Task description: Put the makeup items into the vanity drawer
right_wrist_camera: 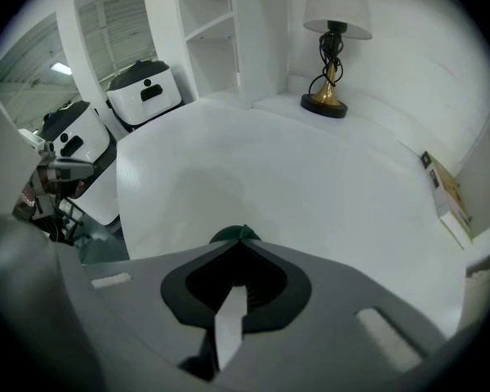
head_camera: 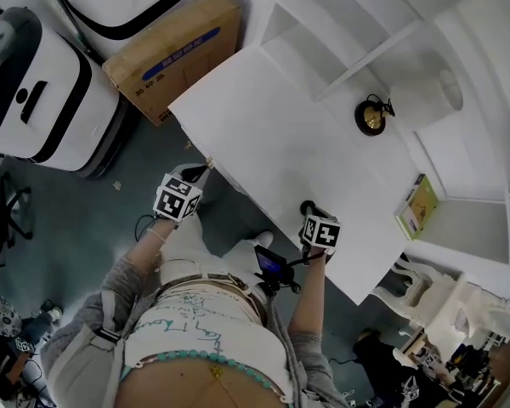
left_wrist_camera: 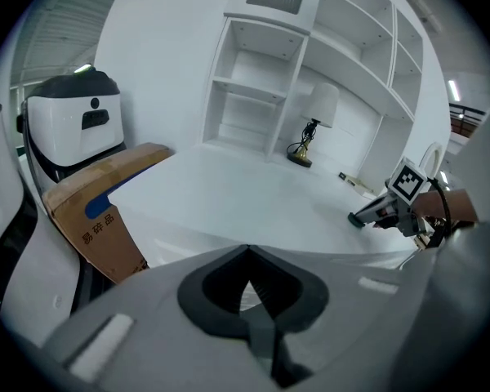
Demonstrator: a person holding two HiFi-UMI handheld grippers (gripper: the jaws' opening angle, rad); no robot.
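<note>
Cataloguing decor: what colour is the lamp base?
Black lamp base, clearest in right gripper view.

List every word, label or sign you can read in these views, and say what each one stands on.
"易碎品": side of the cardboard box.
Blue label on that box, head view: too small to read.
Book on the desk: cover print blurred.
Handwriting on the person's shirt: illegible.
Dark green item at the right tongs' tips: no print visible.

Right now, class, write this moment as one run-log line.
left gripper: shut, empty, at near edge of vanity table | right gripper: shut on dark-green round item, over tabletop | lamp, book: on table
</note>
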